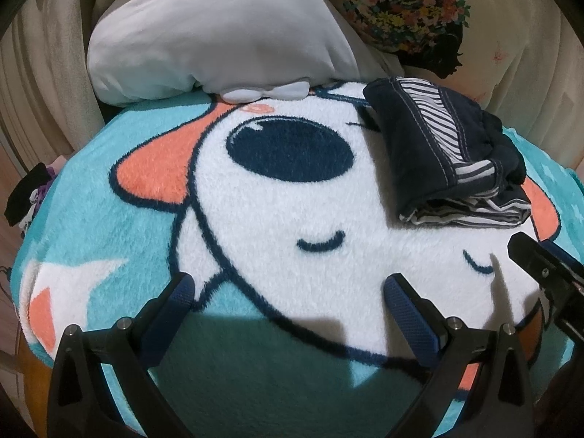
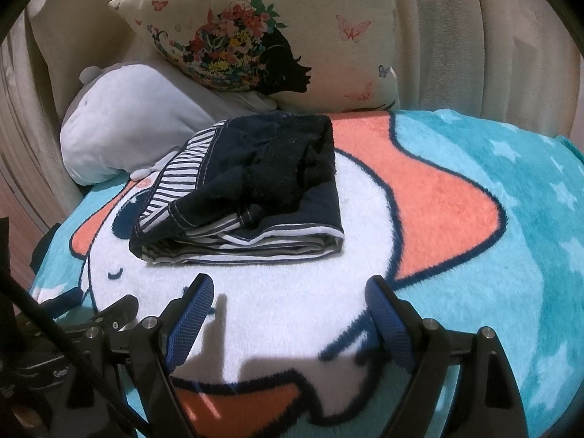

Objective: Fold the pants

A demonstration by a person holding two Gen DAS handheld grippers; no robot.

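The dark navy pants (image 1: 449,153) with striped white lining lie folded into a compact bundle on the fleece cartoon blanket (image 1: 292,219). In the right wrist view the pants (image 2: 248,189) sit just ahead of my right gripper (image 2: 292,292). My left gripper (image 1: 288,288) is open and empty, hovering over the blanket to the left of and nearer than the pants. My right gripper is open and empty too, its blue pads apart, a short way in front of the bundle. The right gripper's tip shows at the right edge of the left wrist view (image 1: 540,262).
A pale grey plush pillow (image 1: 219,36) and a cream cushion with a floral silhouette print (image 2: 255,47) lie at the back against a beige sofa back (image 2: 474,36). The blanket's left edge drops off near dark items (image 1: 29,197).
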